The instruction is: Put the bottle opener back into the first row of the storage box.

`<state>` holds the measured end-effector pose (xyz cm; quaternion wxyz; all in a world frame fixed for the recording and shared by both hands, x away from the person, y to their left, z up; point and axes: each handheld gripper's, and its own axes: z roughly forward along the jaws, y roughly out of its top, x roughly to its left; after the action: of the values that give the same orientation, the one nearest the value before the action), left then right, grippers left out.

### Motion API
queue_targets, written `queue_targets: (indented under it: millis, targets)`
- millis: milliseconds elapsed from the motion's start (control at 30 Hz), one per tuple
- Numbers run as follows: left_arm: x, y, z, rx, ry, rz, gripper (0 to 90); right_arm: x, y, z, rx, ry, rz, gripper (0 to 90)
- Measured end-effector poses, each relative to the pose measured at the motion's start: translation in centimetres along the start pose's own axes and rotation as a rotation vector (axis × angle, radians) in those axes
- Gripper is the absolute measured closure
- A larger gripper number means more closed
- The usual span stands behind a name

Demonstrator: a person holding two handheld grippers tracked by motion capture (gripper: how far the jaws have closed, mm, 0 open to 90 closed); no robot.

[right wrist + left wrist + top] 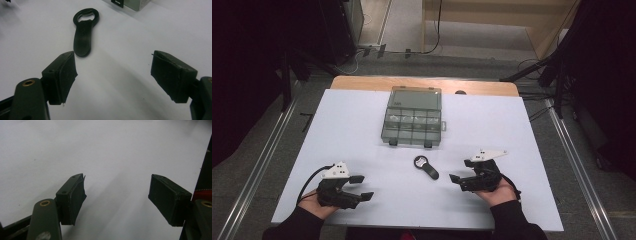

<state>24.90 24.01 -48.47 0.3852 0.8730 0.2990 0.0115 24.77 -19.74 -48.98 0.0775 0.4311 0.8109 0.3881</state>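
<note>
A black bottle opener [426, 167] lies flat on the white table top [362, 130], ring end toward the far side. In the right gripper view the bottle opener [83, 32] lies just beyond the left jaw. My right gripper [463, 170] rests right of it, open, nothing between its jaws [113, 75]. My left gripper [362, 187] sits near the front left, open and empty [117, 192], over bare white surface. A clear grey compartment box [413, 118] with its lid closed stands at the middle back.
The white top sits on a wooden table whose far edge [422, 82] shows behind the box. Metal rails [582, 170] run along both sides on the floor. Cables lie on the floor behind the table.
</note>
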Motion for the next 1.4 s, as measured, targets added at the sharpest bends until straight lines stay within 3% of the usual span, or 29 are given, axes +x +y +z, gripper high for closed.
queue_targets:
  millis: [667, 1000, 1400]
  targets:
    - [0.0, 0.0, -0.1, -0.001, -0.001, 0.001, 28.7, 0.2, 2.6, 2.5, 0.006, 0.015, -0.012, 21.4]
    - [0.0, 0.0, -0.1, -0.006, -0.002, 0.0, 28.7, 1.1, 4.2, 4.1, 0.023, 0.022, -0.037, 21.9]
    - [0.0, -0.1, -0.1, -0.011, -0.002, -0.006, 28.7, 2.2, 5.8, 6.1, 0.084, 0.016, -0.063, 24.7]
